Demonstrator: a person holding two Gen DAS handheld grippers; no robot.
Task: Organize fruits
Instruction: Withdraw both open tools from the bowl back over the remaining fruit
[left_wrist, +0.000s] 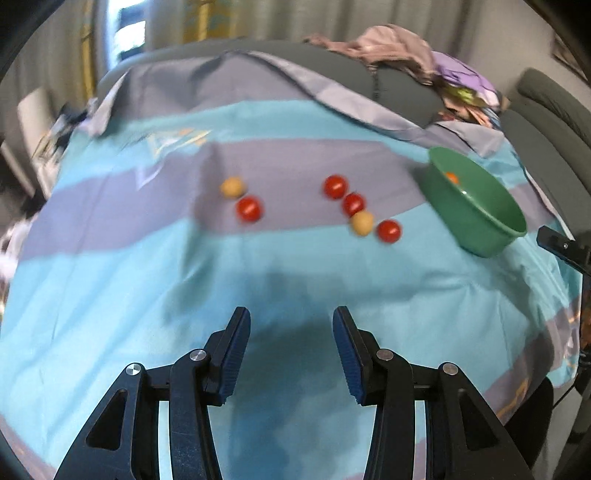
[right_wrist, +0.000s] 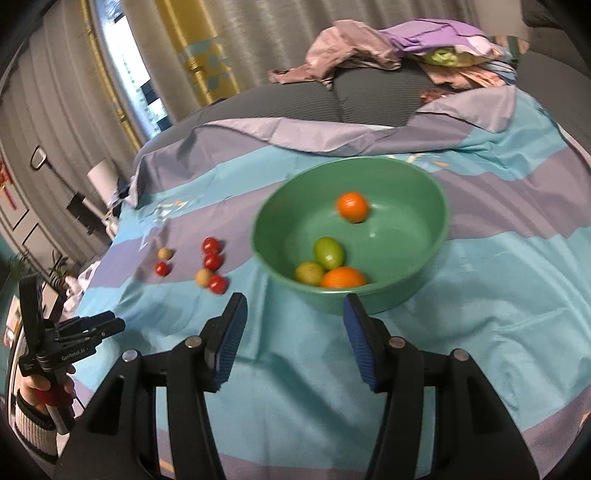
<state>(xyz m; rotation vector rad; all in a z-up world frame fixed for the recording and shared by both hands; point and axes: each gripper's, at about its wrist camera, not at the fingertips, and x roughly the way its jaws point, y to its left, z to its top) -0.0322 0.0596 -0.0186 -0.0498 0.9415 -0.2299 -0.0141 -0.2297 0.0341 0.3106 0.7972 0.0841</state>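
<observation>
**Q.** What does the figure show, and how are your claws set?

**A.** Both are mine. My left gripper stands spread, nothing between its blue pads, hovering over the striped blue-and-lilac cloth. My right gripper is likewise spread and empty, just short of the near wall of the round green plastic bowl.

**Q.** Where is the fruit, relative to that bowl?

**A.** Inside it: two oranges, one at the far side and one against the near wall, with a green oval fruit and a yellow-green round fruit touching beside the nearer one. Left of the bowl, on the cloth: a cluster of three small red tomatoes and one small tan fruit, touching or nearly so. Farther left of the bowl: another red tomato just beside a second tan fruit.

**Q.** What could go wrong from here?

**A.** In my judgement, three things. The small fruits are round and sit on soft, wrinkled cloth; a pad nudging one would likely roll it away. In the cluster, closing on one may knock its neighbours. The bowl looks light; a bump from my right claw could slide or tip it. Both views are also blurred.
</observation>
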